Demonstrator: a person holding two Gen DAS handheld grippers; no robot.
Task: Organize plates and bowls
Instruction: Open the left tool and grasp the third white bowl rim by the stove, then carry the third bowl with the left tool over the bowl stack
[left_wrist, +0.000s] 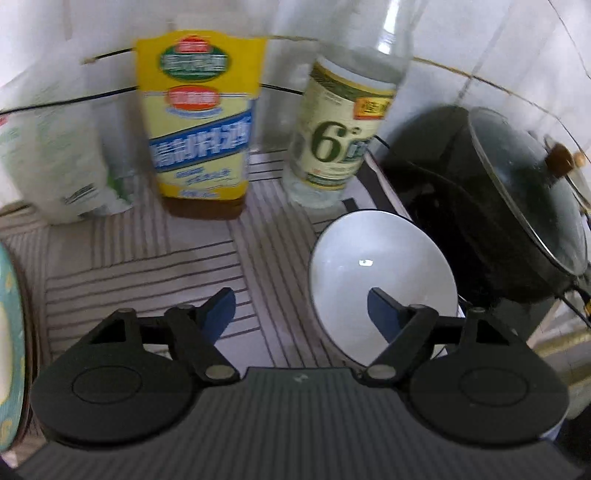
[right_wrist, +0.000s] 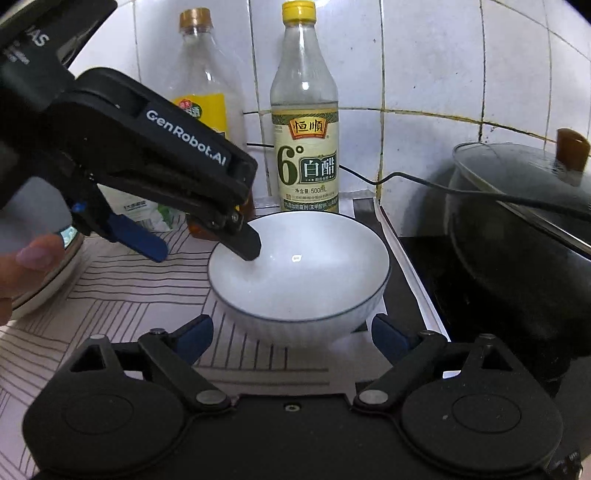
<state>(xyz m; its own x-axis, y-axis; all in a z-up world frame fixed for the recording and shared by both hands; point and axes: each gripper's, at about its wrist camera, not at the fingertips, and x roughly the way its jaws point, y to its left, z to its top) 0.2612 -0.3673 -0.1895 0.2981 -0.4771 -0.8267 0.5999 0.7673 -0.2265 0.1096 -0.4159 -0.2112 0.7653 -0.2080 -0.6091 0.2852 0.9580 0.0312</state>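
A white bowl (right_wrist: 299, 273) with a thin dark rim stands on a striped mat (right_wrist: 122, 295), right of centre in the left wrist view (left_wrist: 380, 266). My left gripper (left_wrist: 299, 302) is open and straddles the bowl's left rim. One finger (right_wrist: 247, 243) hangs inside the bowl and the other, blue-padded one (right_wrist: 144, 240) stays outside; neither pad presses on the rim. My right gripper (right_wrist: 291, 332) is open wide, its fingertips flanking the bowl's near base without touching. A teal-rimmed plate (left_wrist: 11, 332) lies at the far left.
Behind the bowl stand a yellow-labelled bottle (left_wrist: 199, 129) and a white vinegar bottle (right_wrist: 304, 147) against the tiled wall. A black pot with a glass lid (right_wrist: 517, 221) and a cable sit close on the right. A white bag (left_wrist: 55, 166) is at the back left.
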